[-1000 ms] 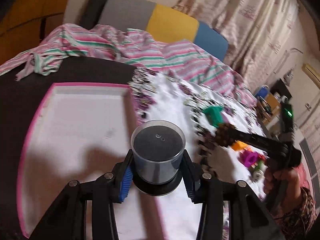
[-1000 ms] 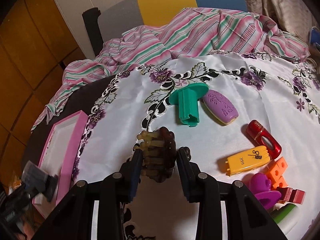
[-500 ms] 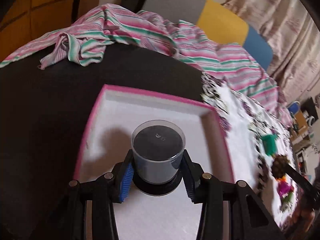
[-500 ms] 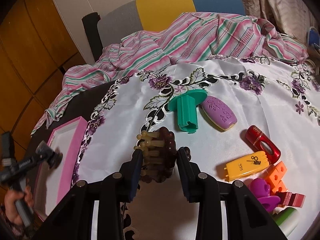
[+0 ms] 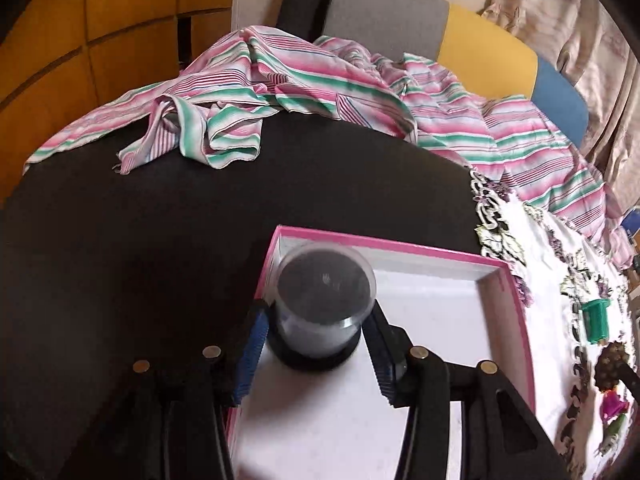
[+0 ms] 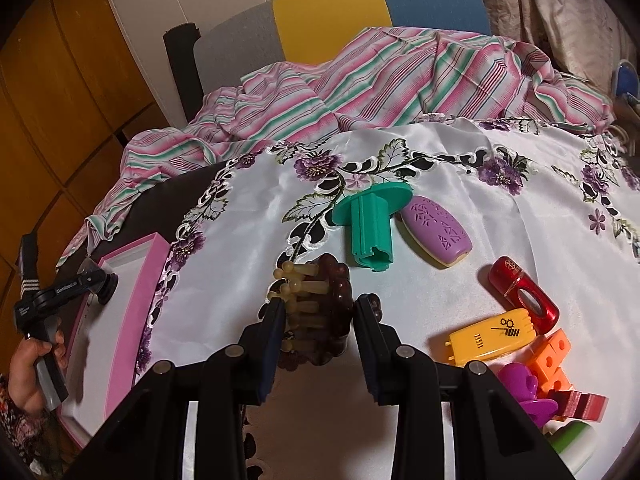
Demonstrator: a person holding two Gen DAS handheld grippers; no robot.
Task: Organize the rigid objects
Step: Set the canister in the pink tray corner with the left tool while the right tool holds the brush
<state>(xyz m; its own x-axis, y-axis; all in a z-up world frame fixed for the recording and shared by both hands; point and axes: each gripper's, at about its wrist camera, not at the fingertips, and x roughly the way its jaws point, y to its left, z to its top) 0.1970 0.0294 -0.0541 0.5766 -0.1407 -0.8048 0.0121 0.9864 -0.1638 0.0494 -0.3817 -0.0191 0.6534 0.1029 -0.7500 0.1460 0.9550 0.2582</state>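
Observation:
A clear plastic cup point(image 5: 324, 288) with a dark lid stands upside down in the far left corner of the pink-rimmed white tray point(image 5: 400, 245). My left gripper point(image 5: 316, 310) straddles it. Its jaws are opening, and a small gap shows between each blue pad and the cup. In the right wrist view that gripper point(image 6: 100, 284) sits over the tray point(image 6: 132, 268), held by a hand. My right gripper point(image 6: 320, 304) is shut on a brown hair claw clip point(image 6: 328, 280) with beige teeth, above the white flowered tablecloth point(image 6: 440, 168).
On the cloth lie a green plastic spool point(image 6: 370, 232), a purple case point(image 6: 438, 232), a red item point(image 6: 524, 296), a yellow one point(image 6: 492, 336) and orange blocks point(image 6: 554, 356). A striped cloth point(image 5: 280, 80) drapes the black table's point(image 5: 160, 220) far side before a chair point(image 6: 332, 20).
My left gripper carried the cup from the tray's right side to its far left corner, set it down, and its pads have come off it. The right gripper with the clip stayed put.

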